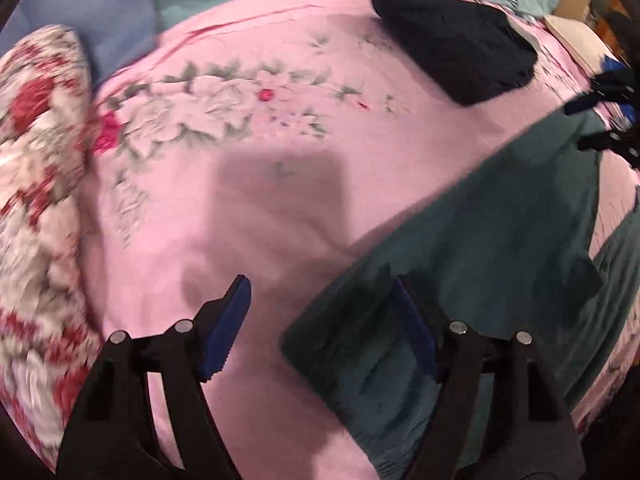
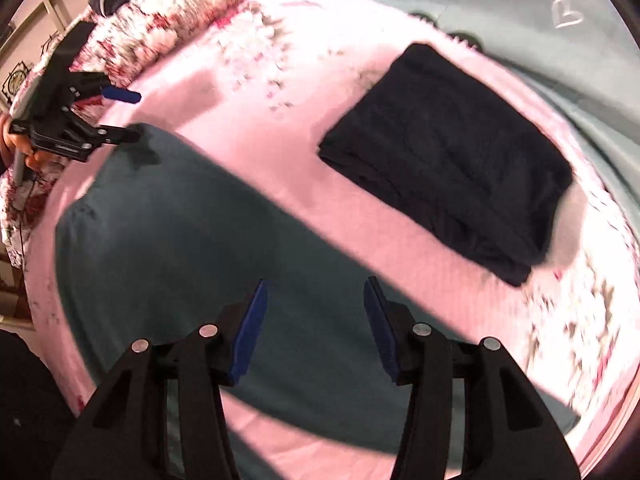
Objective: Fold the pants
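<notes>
Dark teal pants (image 2: 192, 240) lie flat on the pink floral bedspread (image 2: 248, 120); they also show in the left wrist view (image 1: 480, 248). My left gripper (image 1: 320, 320) is open and empty, hovering just above one end of the pants, its right finger over the cloth. It also appears in the right wrist view (image 2: 128, 116) at the pants' far left end. My right gripper (image 2: 316, 320) is open and empty above the middle of the pants. It shows at the right edge of the left wrist view (image 1: 600, 120).
A folded black garment (image 2: 452, 160) lies on the bedspread to the right of the pants, also in the left wrist view (image 1: 456, 48). A red-and-white floral pillow (image 1: 36, 200) lies at the left. A pale green wall (image 2: 520, 12) stands behind the bed.
</notes>
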A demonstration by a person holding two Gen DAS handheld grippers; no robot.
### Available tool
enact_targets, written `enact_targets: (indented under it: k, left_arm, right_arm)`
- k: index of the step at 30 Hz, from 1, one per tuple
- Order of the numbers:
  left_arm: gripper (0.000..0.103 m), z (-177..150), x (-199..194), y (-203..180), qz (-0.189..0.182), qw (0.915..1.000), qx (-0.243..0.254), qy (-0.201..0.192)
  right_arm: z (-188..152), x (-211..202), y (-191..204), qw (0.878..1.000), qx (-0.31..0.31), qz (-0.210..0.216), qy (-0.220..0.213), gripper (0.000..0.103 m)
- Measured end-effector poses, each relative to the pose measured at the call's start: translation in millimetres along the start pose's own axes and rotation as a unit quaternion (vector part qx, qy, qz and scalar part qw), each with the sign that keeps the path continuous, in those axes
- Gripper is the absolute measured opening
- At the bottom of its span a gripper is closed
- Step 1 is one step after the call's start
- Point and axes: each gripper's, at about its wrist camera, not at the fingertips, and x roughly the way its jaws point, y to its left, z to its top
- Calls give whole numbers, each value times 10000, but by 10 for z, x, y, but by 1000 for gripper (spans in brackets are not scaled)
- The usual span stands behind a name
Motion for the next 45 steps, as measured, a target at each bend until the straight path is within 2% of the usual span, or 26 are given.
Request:
enact_targets:
  k: [3,5,7,8,10,12,13,14,16,23,29,30,33,36,40,45]
  left_arm:
    - [67,95,135,-38,-93,9992,319,203]
    - [42,134,221,-42,-207,9980,454,377]
    - [29,172,309,-43,-368,9961,584,555]
    - [26,184,330,-60,-424,9952,661,589]
    - [24,200,350,-97,-476,9932,863,625]
    - [20,220,370,-128,-512,9917,979,662]
    - [16,240,380,-156,-530,9912,1015,665]
    - [10,265,392,-172,-538,9910,1024,677]
    - [4,289,363,-175,-544,9913,1012,641]
    - [3,256,-5,-189,-391,9929,1087,282]
    - [3,-97,-694,-392,-465,9899,1312,-266]
    - [3,-170,-779,-429,-507,9891,1344,-311]
    - [3,-501,-992,-570,-681,9864,1462,-320]
    - [3,-910,-1007,-737,-881,9849,1483,-119]
    - [3,-1399,-807,-887,-993,9844,1432,239]
    - [3,-1706,-535,-886,-949,9875,1184,425]
  right_arm:
    - [31,178,-109,9993,-306,73,214,51]
    - [50,265,-145,9982,-465,155,341,51]
    - [68,346,-186,9964,-631,254,512,48]
    - [57,372,-180,9954,-693,275,601,43]
    - [59,398,-192,9933,-881,285,694,39]
    - [65,380,-209,9921,-982,194,756,29]
    - [68,372,-210,9915,-1006,211,794,12]
    - [57,354,-198,9907,-1066,207,814,4]
    - [31,274,-171,9902,-1165,151,756,1]
    - [-195,-423,20,9922,-1223,116,208,1]
    - [-636,-1133,617,9861,-1657,82,-38,1]
    - [-624,-1143,784,9856,-1689,106,-18,1]
    - [-929,-1119,1158,9819,-1876,188,185,1]
    - [-1237,-942,1414,9820,-1796,351,475,1]
    - [-1520,-717,1732,9832,-1623,464,698,1]
    - [-1677,-437,1899,9860,-1386,358,858,1]
